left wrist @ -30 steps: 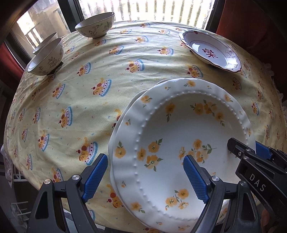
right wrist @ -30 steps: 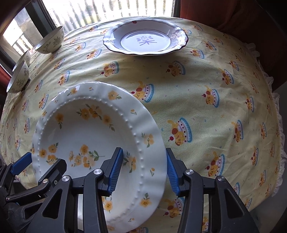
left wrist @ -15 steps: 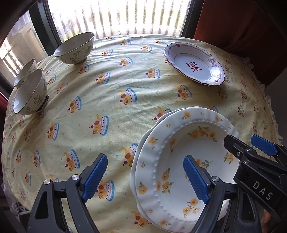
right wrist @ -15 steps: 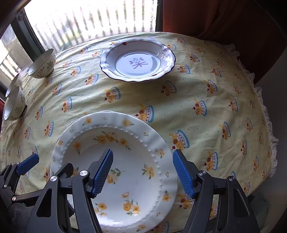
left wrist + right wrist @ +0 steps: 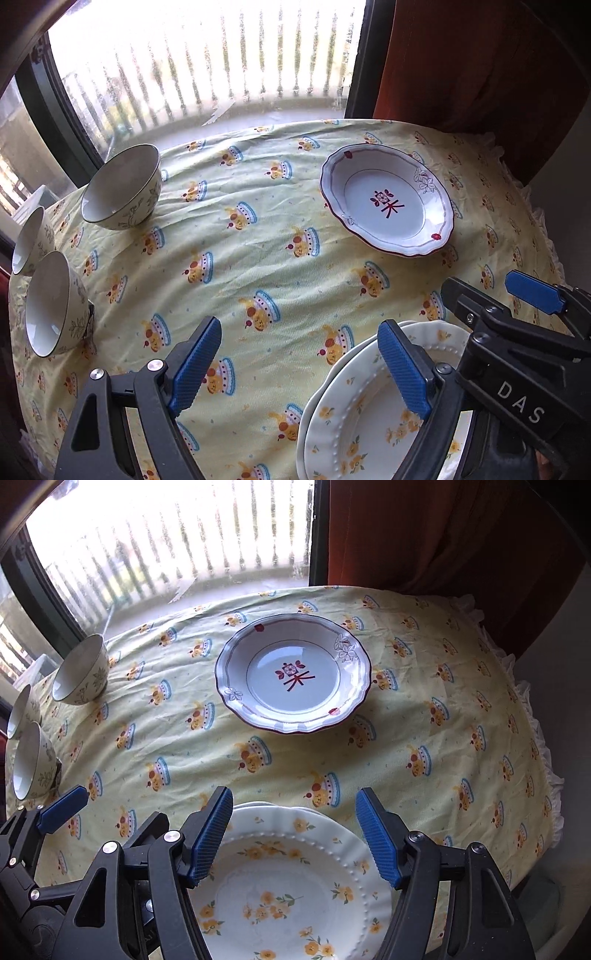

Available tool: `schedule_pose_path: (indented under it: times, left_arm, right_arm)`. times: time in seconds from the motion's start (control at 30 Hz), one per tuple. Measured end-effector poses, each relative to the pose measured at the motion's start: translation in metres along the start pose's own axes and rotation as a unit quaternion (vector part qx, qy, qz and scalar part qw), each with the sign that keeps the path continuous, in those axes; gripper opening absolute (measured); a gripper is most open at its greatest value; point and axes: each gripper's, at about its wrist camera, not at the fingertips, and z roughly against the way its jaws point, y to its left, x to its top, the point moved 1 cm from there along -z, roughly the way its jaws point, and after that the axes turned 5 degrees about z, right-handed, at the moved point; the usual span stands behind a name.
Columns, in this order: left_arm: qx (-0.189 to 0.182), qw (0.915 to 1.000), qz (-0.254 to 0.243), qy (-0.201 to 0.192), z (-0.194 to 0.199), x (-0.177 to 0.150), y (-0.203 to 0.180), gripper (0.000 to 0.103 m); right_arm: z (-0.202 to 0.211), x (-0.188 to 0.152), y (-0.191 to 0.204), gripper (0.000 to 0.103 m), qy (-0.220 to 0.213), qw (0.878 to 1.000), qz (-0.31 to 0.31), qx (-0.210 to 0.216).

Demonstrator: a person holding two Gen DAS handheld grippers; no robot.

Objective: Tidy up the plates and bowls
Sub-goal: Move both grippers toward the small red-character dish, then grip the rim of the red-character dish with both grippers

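Tongs (image 5: 299, 363) (image 5: 295, 834) both wide over stacked, bead-rimmed floral plates (image 5: 291, 890) on wrinkled cloth (image 5: 424, 716).

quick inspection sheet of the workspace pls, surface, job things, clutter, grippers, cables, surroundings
surface: round table under a yellow tablecloth, wrinkled.
job's things: two yellow-flower plates stacked at the near edge; red-rimmed plate alone mid-table; three bowls at the left side, apart and unstacked.
clutter: small dark object under the nearest bowl, kind unclear.
grippers: left gripper open, empty; right gripper open over the stack, empty.
cables: nothing seen.
surroundings: window with railing outside; red curtain on the right.
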Motion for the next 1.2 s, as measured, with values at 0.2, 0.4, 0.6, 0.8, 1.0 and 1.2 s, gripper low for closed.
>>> schedule_pose_path:
  times: [0.2,0.4,0.6,0.8,1.0,1.2]
  left_arm:
    - [0.012,0.9997,0.022,-0.005,-0.019,0.029,-0.018,0.088]
    - [0.032,0.9983,0.048,-0.004,-0.045,0.055,-0.036,0.087]
    - [0.046,0.9974,0.054,0.000,-0.079,0.078,-0.052,0.084]
    - [0.057,0.9966,0.059,0.005,-0.105,0.097,-0.062,0.080]
    - [0.060,0.9963,0.057,0.022,-0.128,0.105,-0.069,0.073]
    - [0.064,0.9959,0.057,0.031,-0.139,0.104,-0.070,0.069]
  right_arm:
    - [-0.016,0.040,-0.018,0.072,-0.014,1.000,0.025,0.005]
    - [-0.044,0.074,-0.040,0.072,-0.010,0.999,0.034,0.032]
    - [-0.077,0.099,-0.062,0.072,-0.012,0.998,0.040,0.039]
    - [-0.110,0.120,-0.082,0.072,-0.006,0.999,0.028,0.046]
    - [-0.133,0.130,-0.091,0.068,-0.001,0.998,0.024,0.053]
    - [-0.155,0.131,-0.090,0.049,0.025,0.997,0.027,0.070]
